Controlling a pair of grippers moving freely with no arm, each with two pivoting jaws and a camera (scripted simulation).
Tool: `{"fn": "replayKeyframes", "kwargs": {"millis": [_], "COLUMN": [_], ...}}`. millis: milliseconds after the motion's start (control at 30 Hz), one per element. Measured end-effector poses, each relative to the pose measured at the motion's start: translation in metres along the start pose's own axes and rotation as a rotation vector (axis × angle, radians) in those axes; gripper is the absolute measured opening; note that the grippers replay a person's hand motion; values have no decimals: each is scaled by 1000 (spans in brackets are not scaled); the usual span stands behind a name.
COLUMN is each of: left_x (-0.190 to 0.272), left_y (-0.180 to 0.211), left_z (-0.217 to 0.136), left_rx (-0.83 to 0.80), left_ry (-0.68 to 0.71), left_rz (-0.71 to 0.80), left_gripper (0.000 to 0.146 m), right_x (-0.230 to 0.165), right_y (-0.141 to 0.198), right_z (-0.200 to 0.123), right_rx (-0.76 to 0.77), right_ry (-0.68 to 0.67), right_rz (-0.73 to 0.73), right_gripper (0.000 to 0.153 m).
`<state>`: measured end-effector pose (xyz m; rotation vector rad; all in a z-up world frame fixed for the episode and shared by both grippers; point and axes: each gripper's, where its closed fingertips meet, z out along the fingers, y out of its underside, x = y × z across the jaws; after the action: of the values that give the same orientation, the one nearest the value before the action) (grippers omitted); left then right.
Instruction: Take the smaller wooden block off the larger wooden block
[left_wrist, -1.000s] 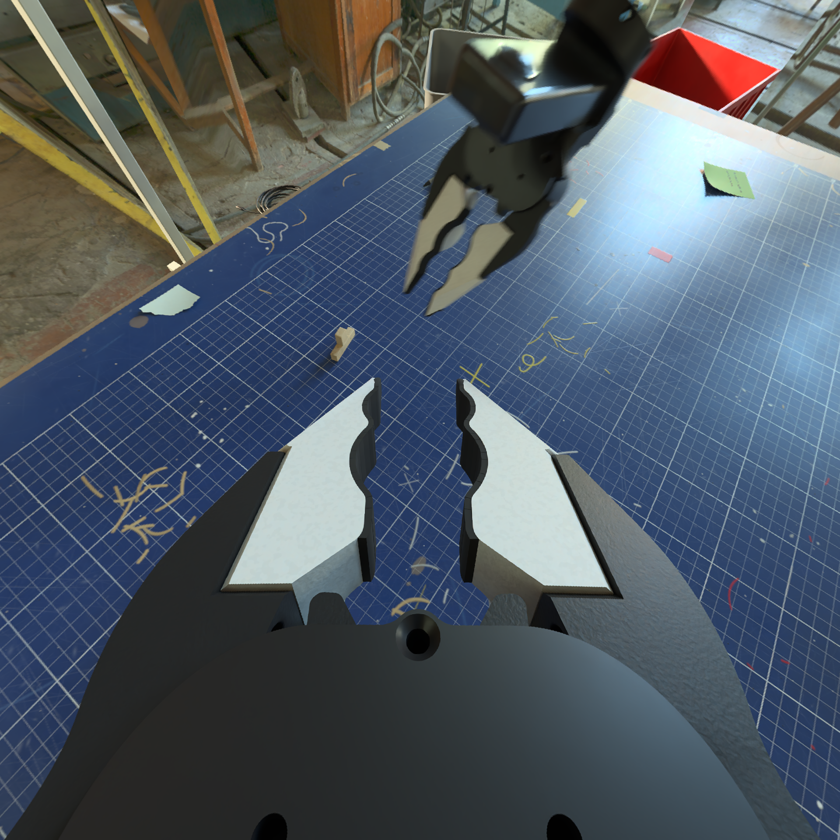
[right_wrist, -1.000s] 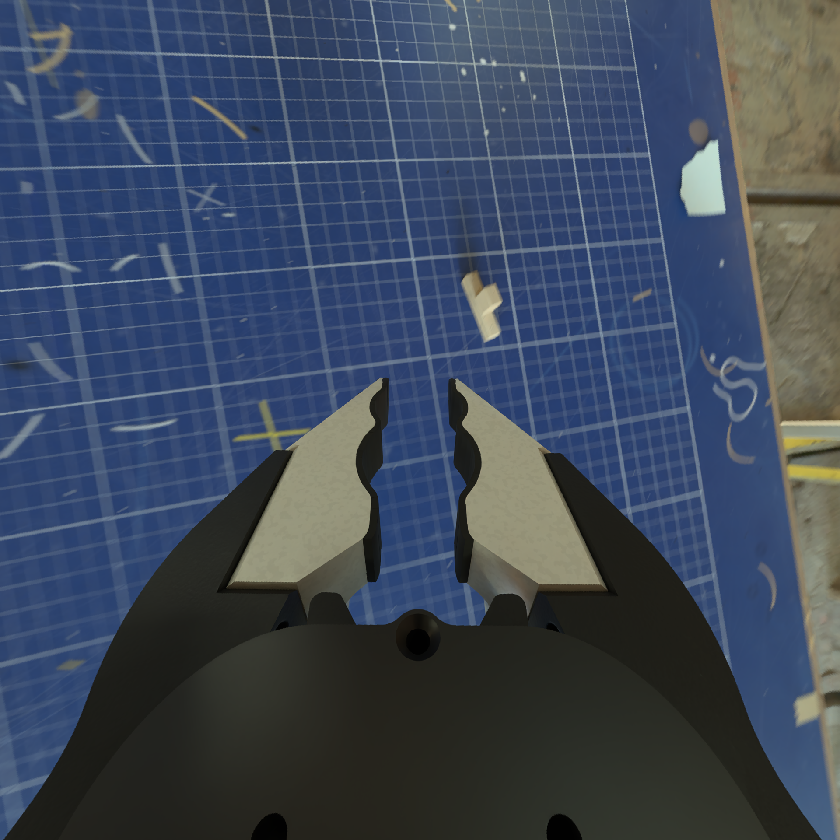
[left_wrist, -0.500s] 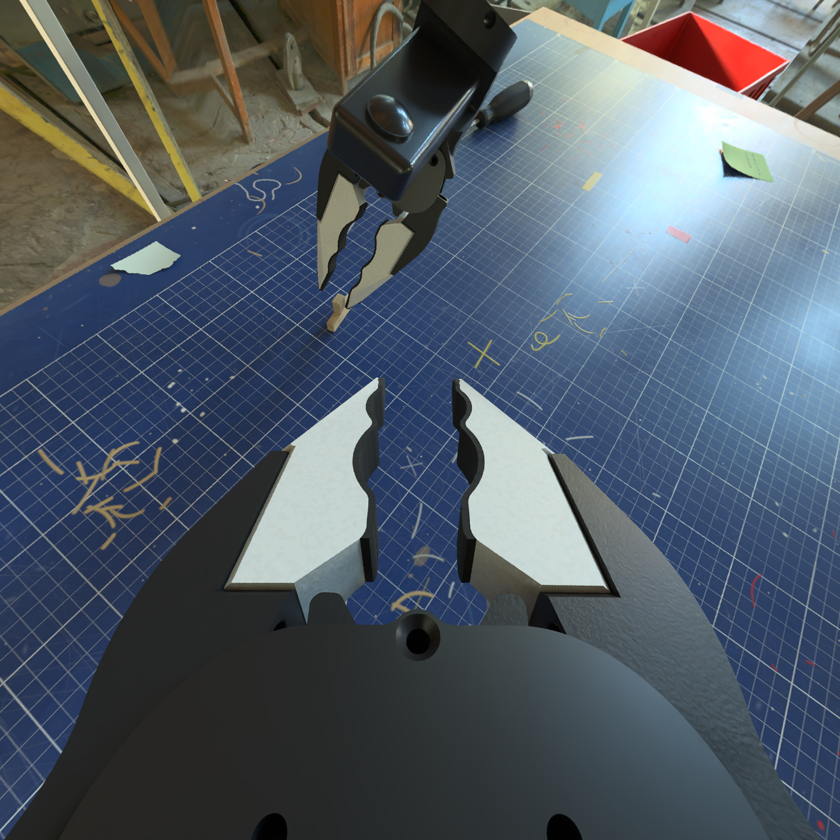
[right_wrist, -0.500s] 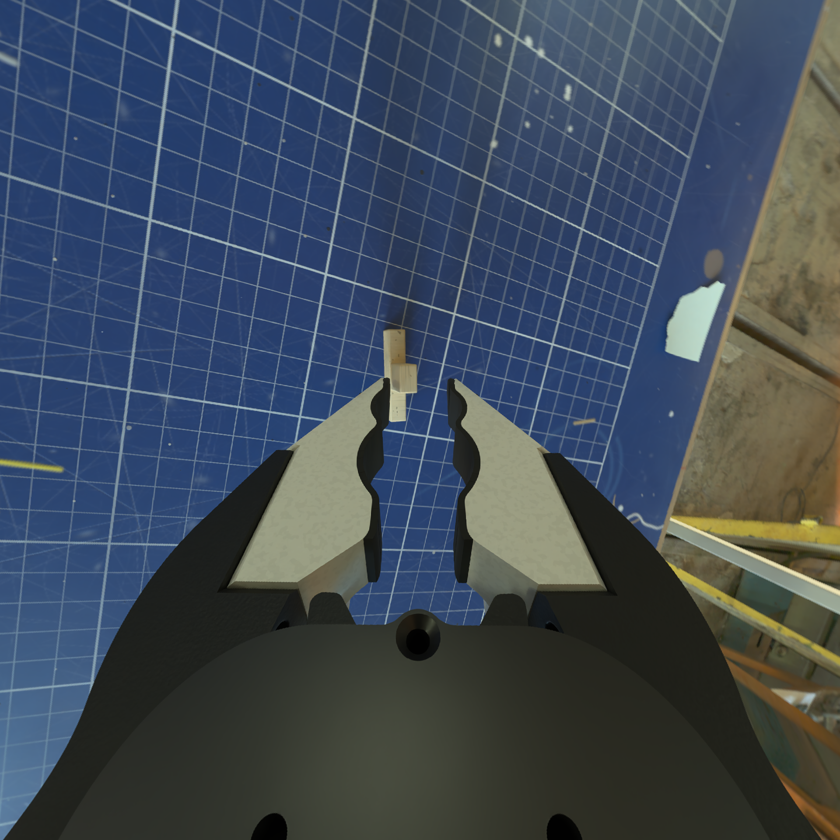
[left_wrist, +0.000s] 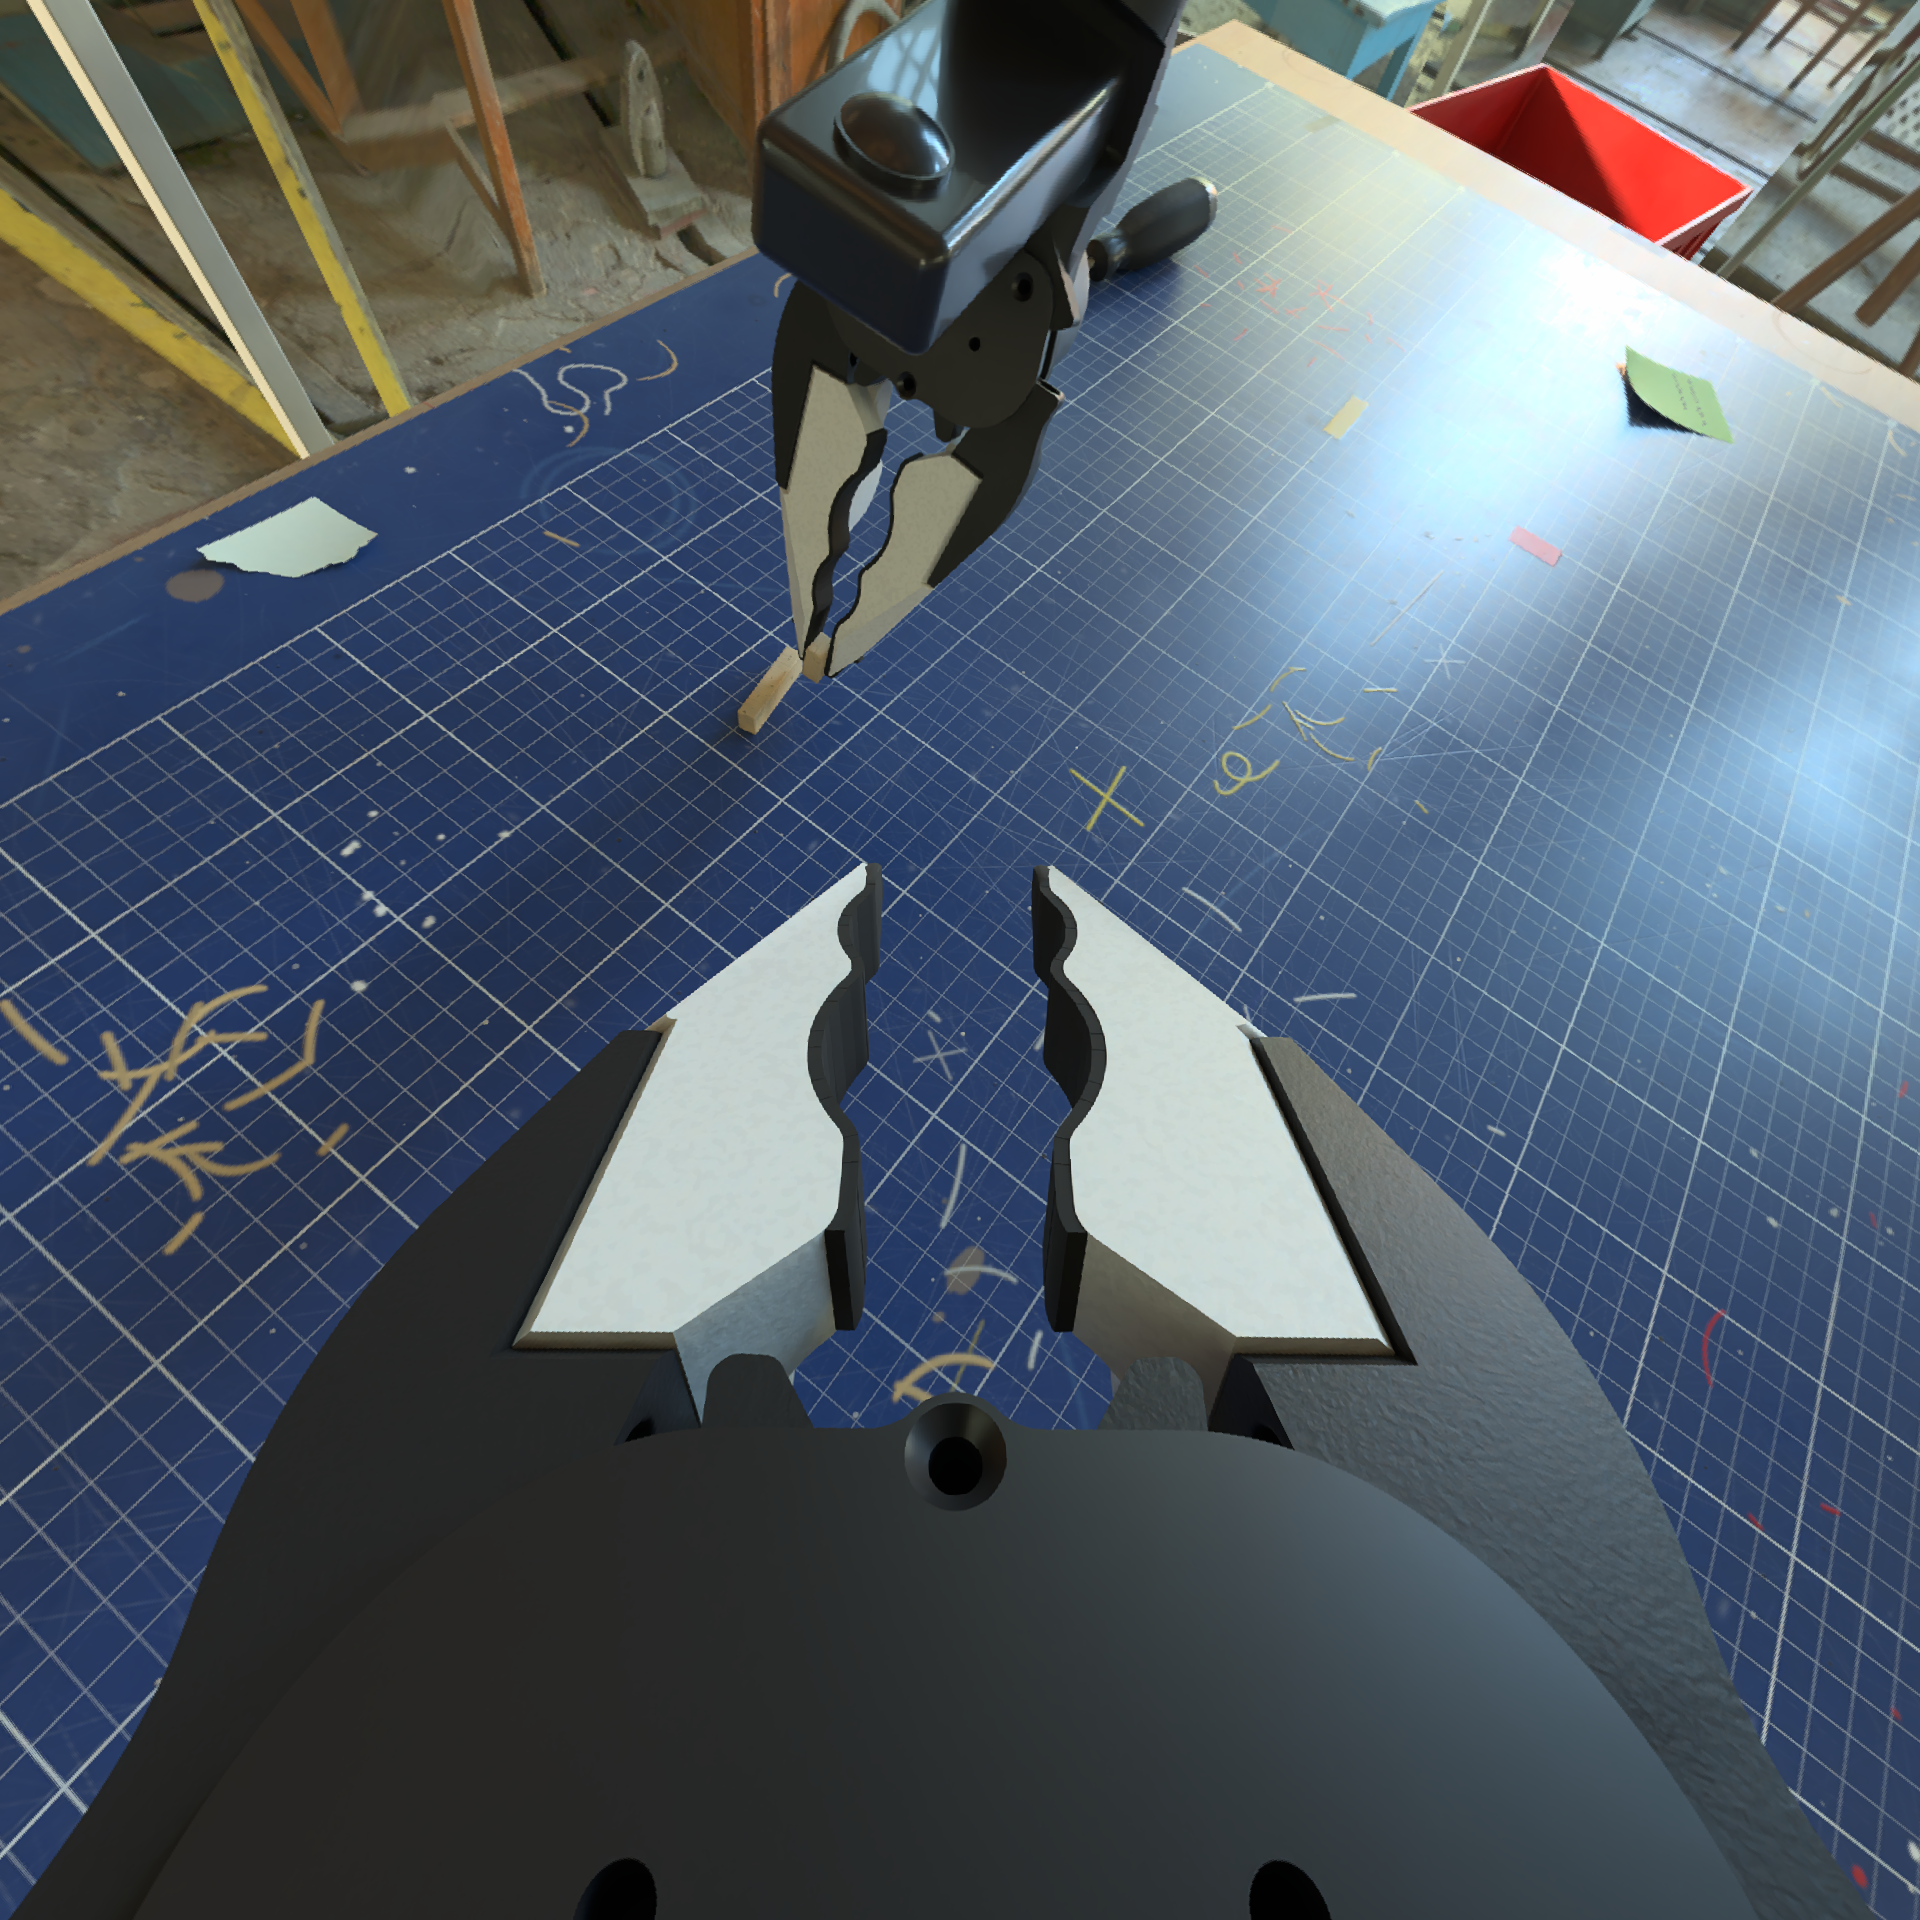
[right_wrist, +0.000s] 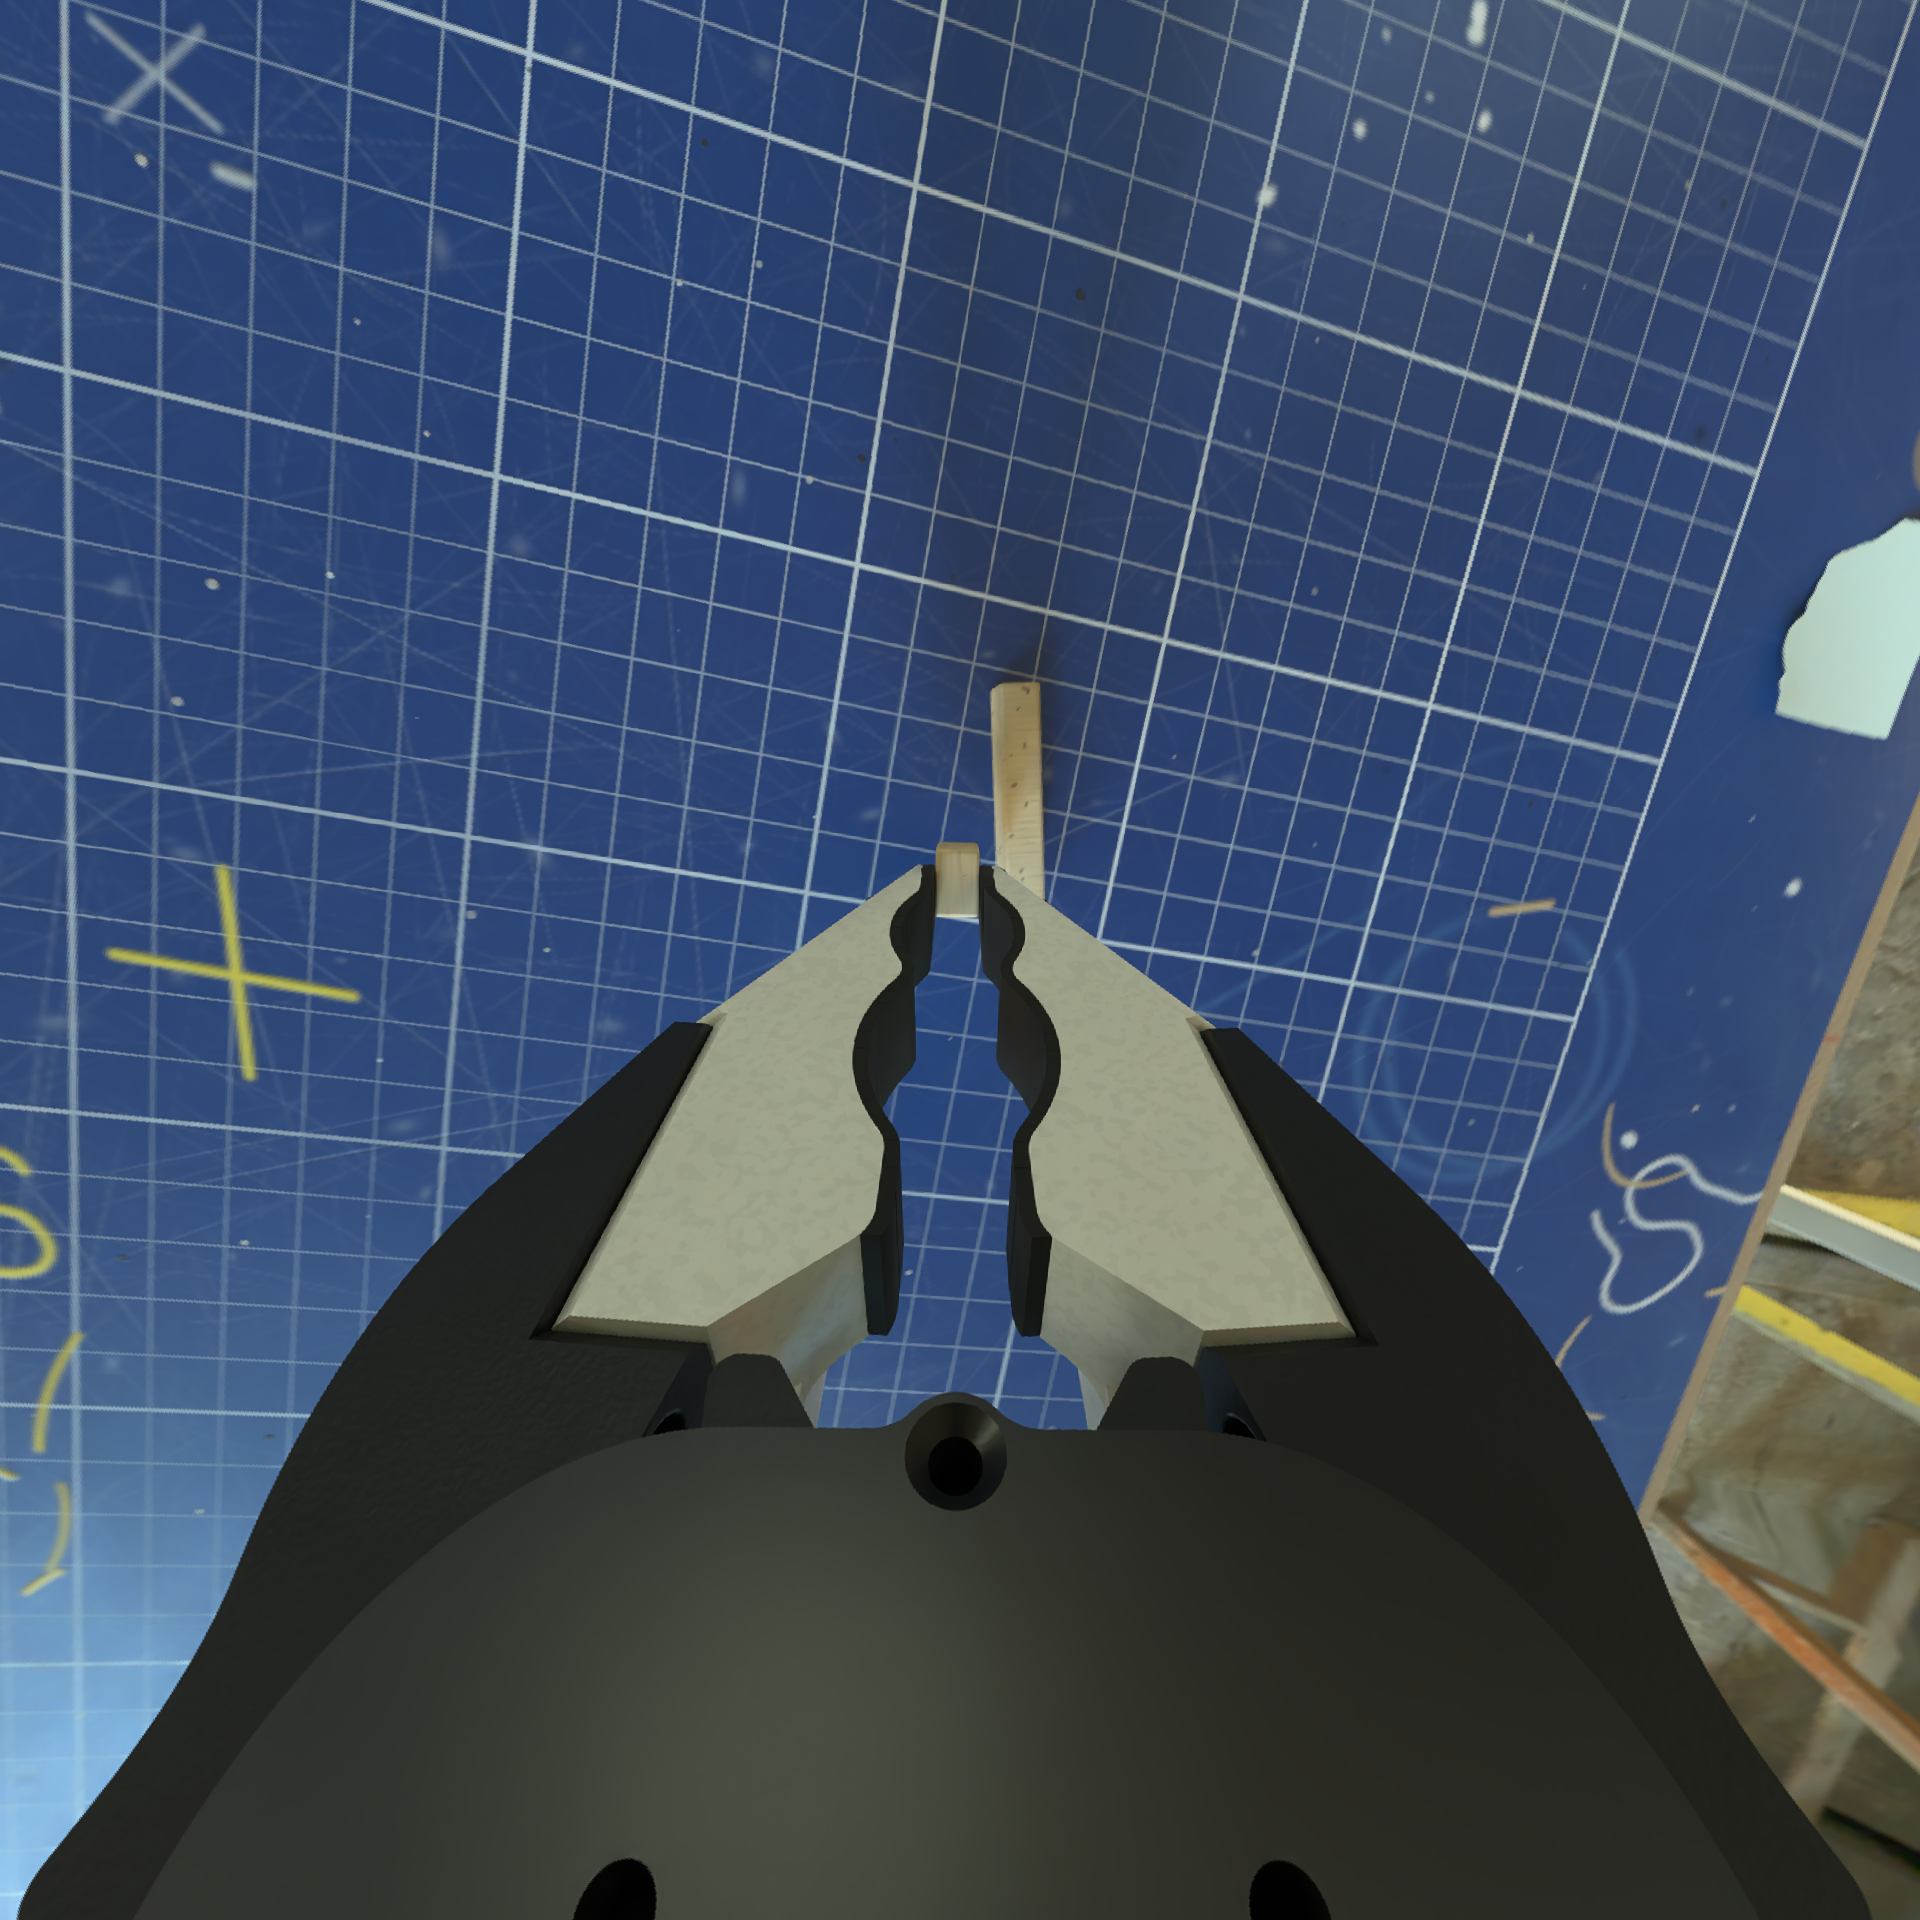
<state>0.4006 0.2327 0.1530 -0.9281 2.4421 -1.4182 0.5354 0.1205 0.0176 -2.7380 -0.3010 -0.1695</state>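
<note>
The larger wooden block (right_wrist: 1016, 781) is a thin pale stick lying flat on the blue grid mat; it also shows in the left wrist view (left_wrist: 767, 694). The smaller wooden block (right_wrist: 957, 878) is a little pale cube pinched between my right gripper's fingertips, beside the stick's near end; it also shows in the left wrist view (left_wrist: 815, 657). My right gripper (right_wrist: 957, 883) is shut on it, pointing down at the mat, and shows in the left wrist view (left_wrist: 824, 652). My left gripper (left_wrist: 954, 883) is open and empty, hovering well short of the blocks.
A torn pale paper scrap (left_wrist: 291, 538) lies near the mat's left edge (left_wrist: 343, 442), also in the right wrist view (right_wrist: 1849, 649). A red bin (left_wrist: 1579, 156), a green card (left_wrist: 1673, 400) and a dark tool handle (left_wrist: 1148, 223) lie far off. Wood shavings (left_wrist: 177, 1091) litter the mat.
My right gripper came down onto the blocks and closed its fingertips on the smaller block. The left gripper drifted slightly and stayed open.
</note>
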Motion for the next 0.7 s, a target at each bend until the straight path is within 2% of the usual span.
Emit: {"fn": "replayKeyframes", "kwargs": {"millis": [367,500,700], "left_x": [3,5,13], "left_y": [0,-4,-9], "left_z": [0,-2,-2], "left_rx": [-2,14,44], "left_ry": [5,7,38], "left_rz": [-3,-5,-1], "left_gripper": [29,29,31], "right_x": [-9,-9,-22], "right_y": [0,-7,-13], "right_z": [-7,-29,-81], "right_rx": [37,88,153], "right_ry": [4,53,137], "right_rz": [73,98,133], "right_gripper": [7,7,7]}}
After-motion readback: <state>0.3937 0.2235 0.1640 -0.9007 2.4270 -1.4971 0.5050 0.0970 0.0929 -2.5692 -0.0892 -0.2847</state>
